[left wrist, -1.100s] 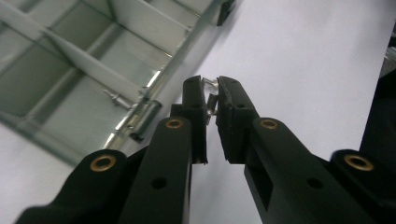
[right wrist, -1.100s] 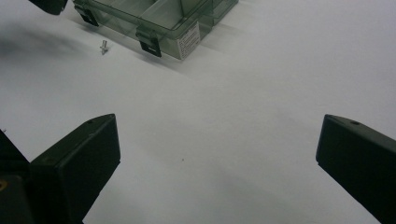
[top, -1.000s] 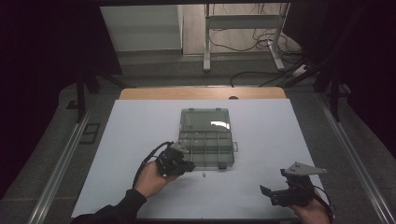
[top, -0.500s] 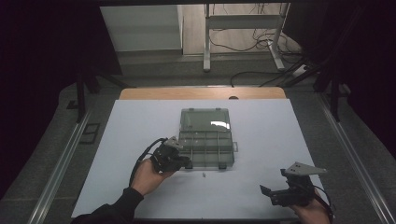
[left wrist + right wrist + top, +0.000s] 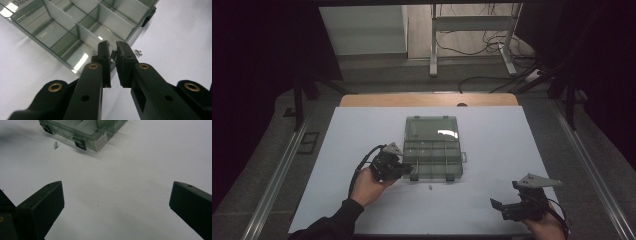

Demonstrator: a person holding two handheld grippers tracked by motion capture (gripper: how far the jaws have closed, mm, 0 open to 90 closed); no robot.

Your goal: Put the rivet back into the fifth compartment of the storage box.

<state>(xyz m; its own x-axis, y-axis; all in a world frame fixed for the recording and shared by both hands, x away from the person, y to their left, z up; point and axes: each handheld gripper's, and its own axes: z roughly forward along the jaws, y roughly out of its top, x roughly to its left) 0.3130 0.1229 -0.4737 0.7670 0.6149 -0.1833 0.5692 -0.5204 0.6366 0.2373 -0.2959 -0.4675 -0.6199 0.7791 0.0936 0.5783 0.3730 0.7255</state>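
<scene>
On the white table (image 5: 492, 150) lies a clear compartment box (image 5: 432, 160) with its lid folded open away from the person; its tray of empty, divided compartments faces the person's side, with two dark latches along the near wall. The left hand-held gripper (image 5: 406, 170) sits at the near left corner of that box, its tips just at the box's front wall; in the left gripper view its jaws stand drawn close together, leaving a narrow slit, and a small dark piece sits between the tips (image 5: 113, 55), though what that piece is cannot be told; the corner compartment lies right behind the tips. A tiny metal screw (image 5: 430, 188) lies alone on the table just in front of the box, apart from its wall; the left gripper view shows it just beside the jaw tips (image 5: 138, 51), and the right gripper view shows it near a latch (image 5: 55, 144). The right hand-held gripper (image 5: 499, 206) rests near the table's near right corner, well apart from the box and the screw, its jaws spread wide with bare table between them.
</scene>
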